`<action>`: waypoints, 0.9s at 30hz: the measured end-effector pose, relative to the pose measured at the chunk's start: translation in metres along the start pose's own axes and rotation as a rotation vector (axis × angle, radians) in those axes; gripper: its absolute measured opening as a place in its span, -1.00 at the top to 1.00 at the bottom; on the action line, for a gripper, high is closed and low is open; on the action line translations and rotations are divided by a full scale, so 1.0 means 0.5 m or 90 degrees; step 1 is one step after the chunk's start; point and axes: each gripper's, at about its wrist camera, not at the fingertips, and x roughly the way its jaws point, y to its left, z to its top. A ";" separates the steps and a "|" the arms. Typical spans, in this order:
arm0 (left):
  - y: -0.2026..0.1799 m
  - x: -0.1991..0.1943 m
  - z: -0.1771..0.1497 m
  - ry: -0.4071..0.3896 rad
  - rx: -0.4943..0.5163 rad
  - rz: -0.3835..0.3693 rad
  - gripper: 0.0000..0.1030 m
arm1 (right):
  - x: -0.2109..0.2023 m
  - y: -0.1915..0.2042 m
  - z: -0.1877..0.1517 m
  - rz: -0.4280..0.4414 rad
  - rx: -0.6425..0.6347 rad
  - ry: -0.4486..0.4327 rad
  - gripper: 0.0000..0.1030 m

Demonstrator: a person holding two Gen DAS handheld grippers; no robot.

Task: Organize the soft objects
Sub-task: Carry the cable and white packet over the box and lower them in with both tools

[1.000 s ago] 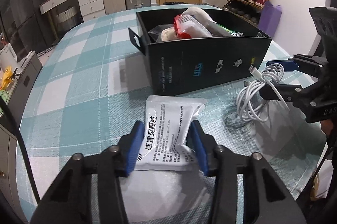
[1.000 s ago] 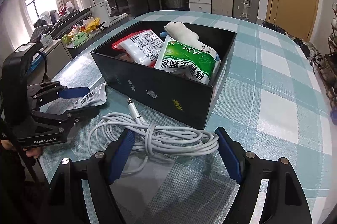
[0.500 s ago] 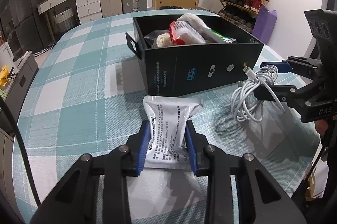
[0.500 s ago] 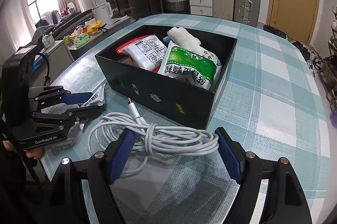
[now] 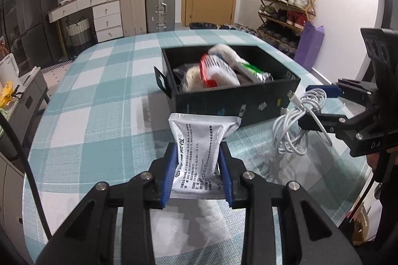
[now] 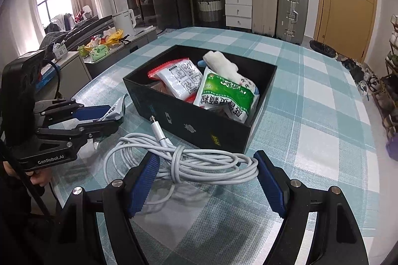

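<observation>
My left gripper is shut on a white printed packet and holds it above the checked tablecloth, in front of the black box. The box holds a red-edged packet, a green packet and a white cloth roll. My right gripper carries a coiled white cable between its wide-set fingers, lifted beside the box's near wall. The cable and right gripper show at the right of the left wrist view; the left gripper and packet show at left.
The round table has a teal and white checked cloth. Suitcases and drawers stand behind it, a shoe rack at the right. A low cabinet with clutter stands left of the table.
My left gripper closed on the white packet and lifted it off the table toward the box. My right gripper rose a little with the cable.
</observation>
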 end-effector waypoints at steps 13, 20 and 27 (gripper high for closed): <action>0.012 -0.043 0.050 -0.055 -0.010 0.017 0.39 | -0.061 0.015 0.023 -0.035 0.002 -0.064 -0.53; 0.016 -0.047 0.092 -0.082 -0.012 0.022 0.39 | -0.070 0.015 0.045 -0.057 0.004 -0.086 -0.53; 0.007 -0.020 0.127 -0.082 -0.001 0.014 0.39 | -0.057 0.008 0.083 -0.080 -0.014 -0.079 -0.53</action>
